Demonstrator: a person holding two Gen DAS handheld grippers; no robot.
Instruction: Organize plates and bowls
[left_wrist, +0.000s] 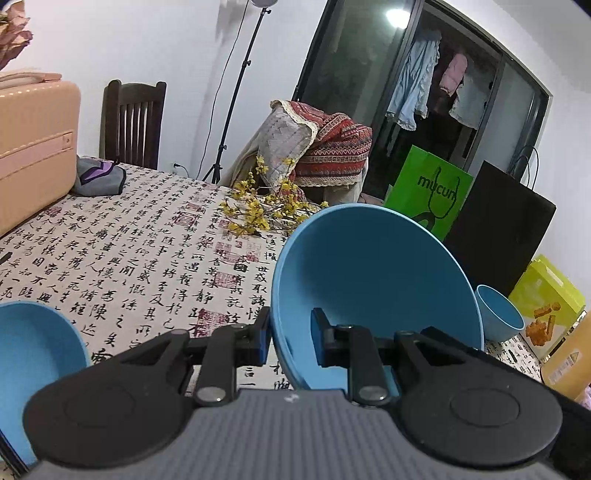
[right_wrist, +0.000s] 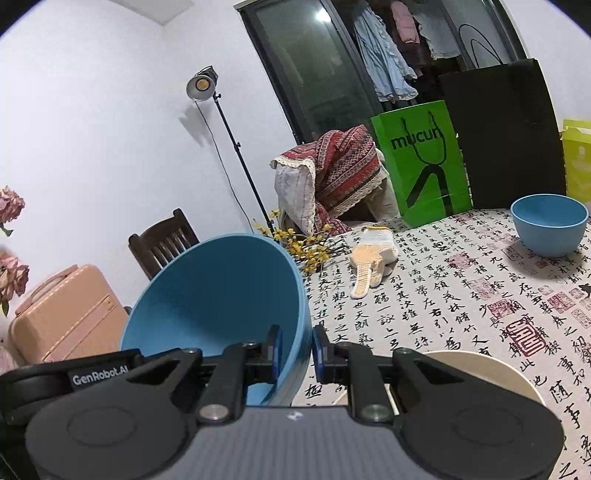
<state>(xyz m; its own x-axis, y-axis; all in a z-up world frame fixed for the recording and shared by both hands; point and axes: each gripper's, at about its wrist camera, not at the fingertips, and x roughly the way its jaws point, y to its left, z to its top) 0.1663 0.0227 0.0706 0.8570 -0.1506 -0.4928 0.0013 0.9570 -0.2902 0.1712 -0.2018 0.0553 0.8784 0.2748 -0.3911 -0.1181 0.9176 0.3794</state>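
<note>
Two large blue plastic bowls are up off the surface here, one in each tool. In the left wrist view the left tool (left_wrist: 289, 338) is clamped on the rim of its big blue bowl (left_wrist: 373, 280), which fills the lower centre of the frame, tipped so its hollow faces the camera. In the right wrist view the right tool (right_wrist: 297, 354) pinches the wall of a second large blue bowl (right_wrist: 221, 299), lower centre-left, also tilted.

A smaller blue bowl (right_wrist: 549, 225) stands upright at the right edge of that view, on the calligraphy-printed tablecloth (right_wrist: 443, 302). A cream round plate (right_wrist: 491, 373) peeks out behind the right tool's arm, lower right. Another blue bowl (left_wrist: 33, 343) sits at the lower left of the left view.

The job now, I'd say, is nesting like with like. Level each bowl before lowering, since a rim pinch lets a tilted bowl swing. Bring one down square over its mate, let it seat, then release. Steer wide of the yellow flower sprigs (left_wrist: 258, 206) and the knitted glove (right_wrist: 373, 258) mid-surface.
</note>
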